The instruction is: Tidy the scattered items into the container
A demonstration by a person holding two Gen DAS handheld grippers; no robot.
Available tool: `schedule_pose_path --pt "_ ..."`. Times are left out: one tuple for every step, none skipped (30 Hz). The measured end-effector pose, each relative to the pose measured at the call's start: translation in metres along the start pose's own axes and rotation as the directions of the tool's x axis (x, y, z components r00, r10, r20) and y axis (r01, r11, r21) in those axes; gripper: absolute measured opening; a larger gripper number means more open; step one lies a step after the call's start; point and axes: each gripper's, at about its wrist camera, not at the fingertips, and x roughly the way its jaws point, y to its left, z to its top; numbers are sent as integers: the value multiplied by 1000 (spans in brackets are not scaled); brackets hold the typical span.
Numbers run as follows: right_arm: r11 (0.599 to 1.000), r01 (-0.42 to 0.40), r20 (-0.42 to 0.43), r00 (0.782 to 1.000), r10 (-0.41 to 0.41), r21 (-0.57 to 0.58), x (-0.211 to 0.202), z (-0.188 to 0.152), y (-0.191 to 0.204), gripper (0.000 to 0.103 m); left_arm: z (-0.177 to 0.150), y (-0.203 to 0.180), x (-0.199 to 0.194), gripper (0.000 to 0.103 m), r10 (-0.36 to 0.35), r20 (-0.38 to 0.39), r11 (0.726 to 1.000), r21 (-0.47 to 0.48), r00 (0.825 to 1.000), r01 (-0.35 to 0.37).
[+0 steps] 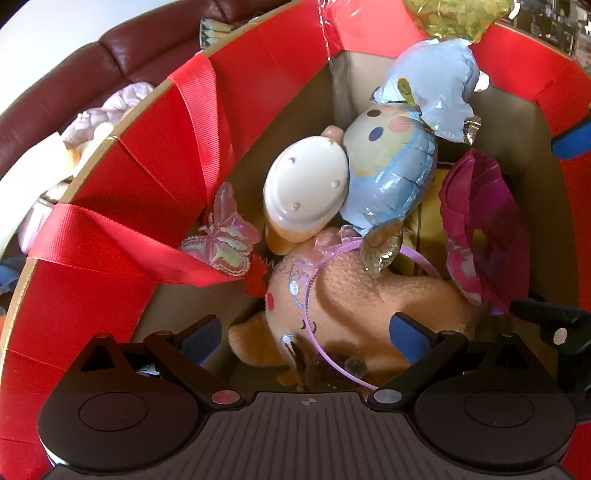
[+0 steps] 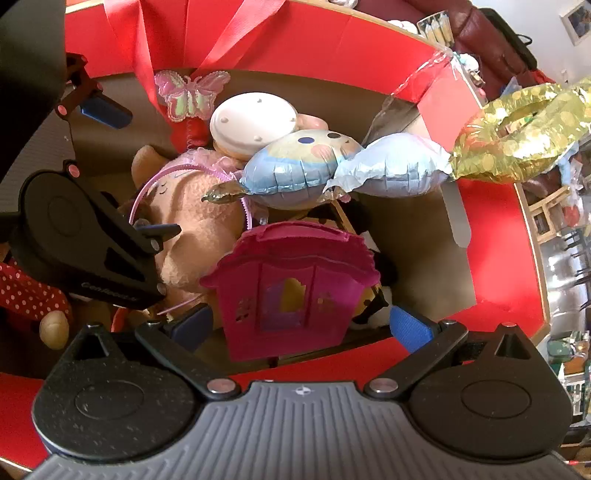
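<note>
red box: both tools spread above toys.

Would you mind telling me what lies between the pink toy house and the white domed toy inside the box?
In the right wrist view, the blue foil balloon lies between the pink toy house and the white domed toy.

Dark red leather sofa behind, pale wall above, framed picture on white wall, bright daylight
</note>
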Motion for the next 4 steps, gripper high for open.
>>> schedule_pose_path --pt "1000 1 1 1000 -1 0 0 0 0 102 0 0 0 101 0 1 1000 -1 1000 0" --pt "1000 2 3 1000 -2 0 0 0 0 102 0 0 0 101 0 2 1000 -1 1000 0" --pt "1000 3 7 1000 -3 1 1 0 0 102 0 -1 0 101 -1 3 1000 1 1000 1" --pt "1000 5 11 1000 -5 2 1 0 0 102 1 -1 0 101 -1 3 1000 3 1000 1"
